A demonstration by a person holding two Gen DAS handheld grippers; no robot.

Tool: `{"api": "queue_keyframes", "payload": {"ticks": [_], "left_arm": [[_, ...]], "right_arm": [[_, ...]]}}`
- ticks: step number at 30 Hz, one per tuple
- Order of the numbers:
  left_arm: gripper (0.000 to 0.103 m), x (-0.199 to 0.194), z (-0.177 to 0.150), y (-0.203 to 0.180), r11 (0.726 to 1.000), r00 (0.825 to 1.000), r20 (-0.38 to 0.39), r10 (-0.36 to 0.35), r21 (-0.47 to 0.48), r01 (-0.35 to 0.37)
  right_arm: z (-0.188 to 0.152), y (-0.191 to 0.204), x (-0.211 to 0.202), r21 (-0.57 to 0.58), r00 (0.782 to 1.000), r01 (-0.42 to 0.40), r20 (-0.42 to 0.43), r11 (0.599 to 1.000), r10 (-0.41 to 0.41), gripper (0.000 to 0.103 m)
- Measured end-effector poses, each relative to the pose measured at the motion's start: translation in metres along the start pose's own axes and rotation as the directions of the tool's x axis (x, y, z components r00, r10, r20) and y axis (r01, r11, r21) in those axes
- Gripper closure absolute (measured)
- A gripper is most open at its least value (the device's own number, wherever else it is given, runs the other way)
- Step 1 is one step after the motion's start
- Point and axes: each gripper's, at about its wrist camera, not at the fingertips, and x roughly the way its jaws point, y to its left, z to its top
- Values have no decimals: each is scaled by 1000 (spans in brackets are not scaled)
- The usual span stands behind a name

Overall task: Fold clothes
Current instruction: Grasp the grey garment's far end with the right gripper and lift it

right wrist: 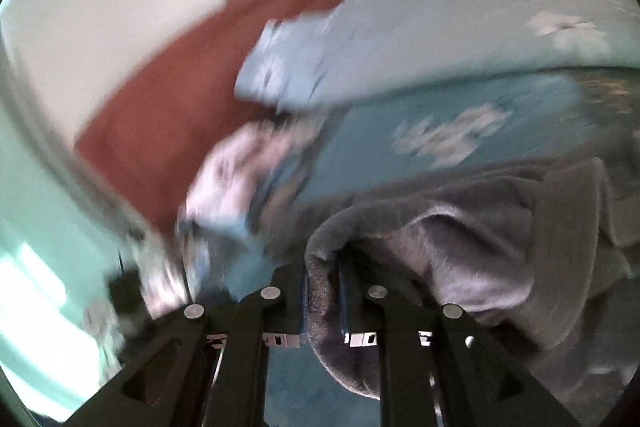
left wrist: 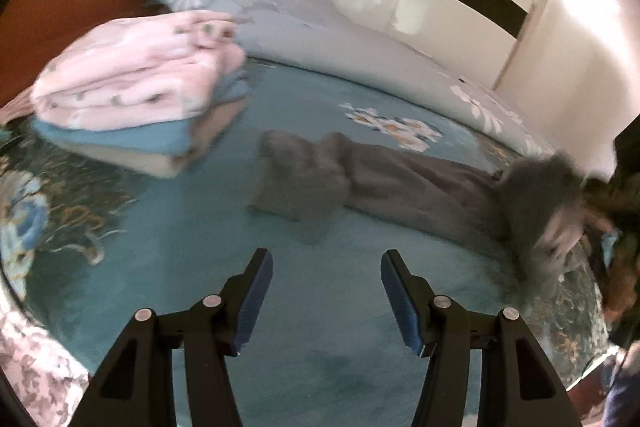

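Left wrist view: the left gripper (left wrist: 326, 263) hangs over the teal bedspread (left wrist: 160, 227) with its jaws spread wide and nothing between them, while the grey garment (left wrist: 400, 179) lies stretched across the bed ahead, one end lifted and blurred at the right. A stack of folded blankets (left wrist: 132, 95) sits well apart at the left. In the right wrist view, heavily blurred, the right gripper (right wrist: 323, 279) is clamped on a fold of the grey garment (right wrist: 480, 247), raised above the bedspread (right wrist: 360, 155).
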Motion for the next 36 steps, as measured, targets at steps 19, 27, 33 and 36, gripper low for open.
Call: {"api": "queue_keyframes", "payload": {"ticks": [19,27,33,36], "left_arm": [[34,41,10,-125,945,977,-101,-186,256,206],[34,95,-5,-222,849,974,-200,-104,493,192],[34,119,-24,-249,797,975,-224,-4,587,139],[38,124,-16,-239,849,973,-230,-32,508,148]], "right_arm": [[-78,-35,-34,49,997,76,8,996,-76,56],[-123,-140,-123,442,956,144,167,885,-240,56],[-142,-166,-144,546,938,107,221,831,-266,56],[-143,-176,-146,564,937,102,222,819,-269,56]]}}
